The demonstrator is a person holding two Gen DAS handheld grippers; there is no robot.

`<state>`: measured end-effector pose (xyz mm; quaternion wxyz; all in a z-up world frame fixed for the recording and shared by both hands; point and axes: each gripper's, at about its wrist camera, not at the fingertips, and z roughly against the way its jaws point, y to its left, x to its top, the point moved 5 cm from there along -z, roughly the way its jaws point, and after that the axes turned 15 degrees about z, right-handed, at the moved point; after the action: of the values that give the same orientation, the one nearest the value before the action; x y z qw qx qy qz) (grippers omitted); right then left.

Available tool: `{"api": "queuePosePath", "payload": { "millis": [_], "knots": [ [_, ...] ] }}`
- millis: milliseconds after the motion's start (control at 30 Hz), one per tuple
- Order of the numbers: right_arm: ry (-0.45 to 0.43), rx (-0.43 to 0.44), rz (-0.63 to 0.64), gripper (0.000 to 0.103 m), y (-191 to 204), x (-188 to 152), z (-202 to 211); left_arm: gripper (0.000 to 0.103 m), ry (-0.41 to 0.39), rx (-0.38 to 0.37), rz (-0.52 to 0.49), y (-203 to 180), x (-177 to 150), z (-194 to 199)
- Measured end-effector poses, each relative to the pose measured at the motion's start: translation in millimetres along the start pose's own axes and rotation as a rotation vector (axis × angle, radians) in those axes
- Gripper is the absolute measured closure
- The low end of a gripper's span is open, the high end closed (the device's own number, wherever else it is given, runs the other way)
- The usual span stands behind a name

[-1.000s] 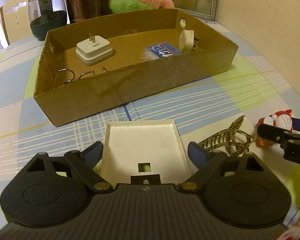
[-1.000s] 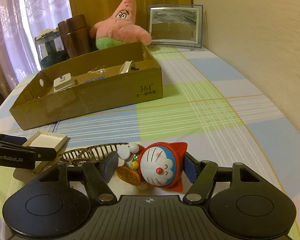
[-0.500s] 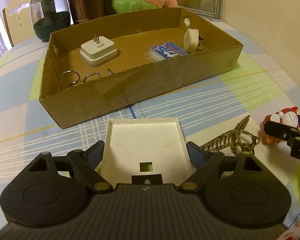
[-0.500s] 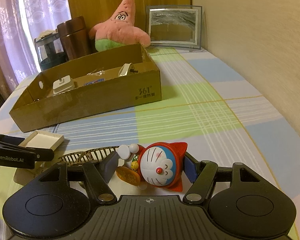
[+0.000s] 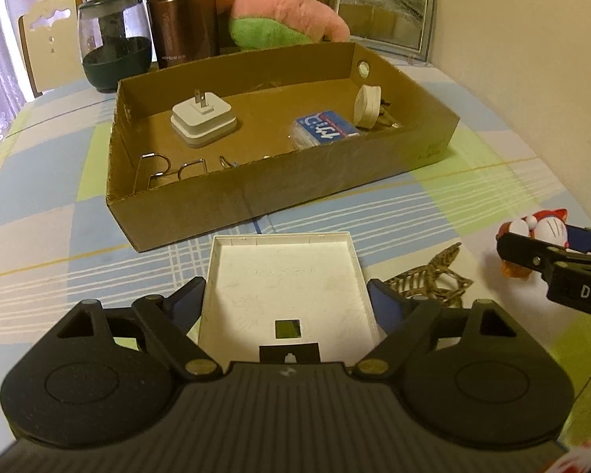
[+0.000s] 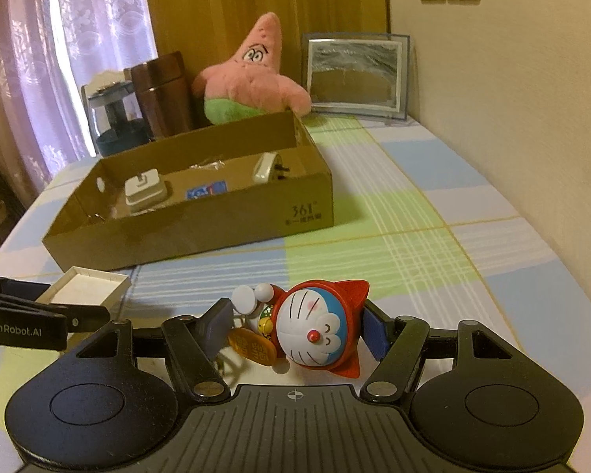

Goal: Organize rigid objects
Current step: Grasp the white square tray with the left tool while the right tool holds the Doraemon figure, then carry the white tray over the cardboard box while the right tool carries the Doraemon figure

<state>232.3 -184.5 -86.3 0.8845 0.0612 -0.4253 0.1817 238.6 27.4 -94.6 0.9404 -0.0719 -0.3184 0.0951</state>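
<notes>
Cardboard is serving as the collecting place: an open cardboard box (image 5: 279, 193) is sitting on the checked counter (image 5: 39, 244) and is already holding a white plug adapter (image 5: 203, 120), a blue-printed packet (image 5: 327, 129), a white round piece (image 5: 367, 103) leaning at the far end and some wire clips (image 5: 155, 165) by the near wall. Part of the sorting therefore looks done. Outside the box, the left claw (image 5: 287, 301) is clamping its blue pads against both sides of a shallow white plastic tray (image 5: 285, 276), which is lying just short of the box's near wall. The right claw (image 6: 297, 325) is closing on a Doraemon figurine (image 6: 315, 333), the right pad touching its red hood and the left pad beside its raised arm; whether it is lifted clear of the counter I cannot tell. A woven fish-skeleton ornament (image 5: 429, 282) is lying loose between the two claws, untouched. Judging by this, tray, figurine and ornament are all waiting to go into the box.
</notes>
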Motion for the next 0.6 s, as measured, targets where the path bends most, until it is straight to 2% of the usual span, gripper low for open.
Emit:
{"api": "queuePosePath", "payload": {
  "millis": [600],
  "knots": [
    [-0.027,0.050,0.045,0.038,7,25,26,0.019,-0.058,-0.019,0.037,-4,13,48]
  ]
}}
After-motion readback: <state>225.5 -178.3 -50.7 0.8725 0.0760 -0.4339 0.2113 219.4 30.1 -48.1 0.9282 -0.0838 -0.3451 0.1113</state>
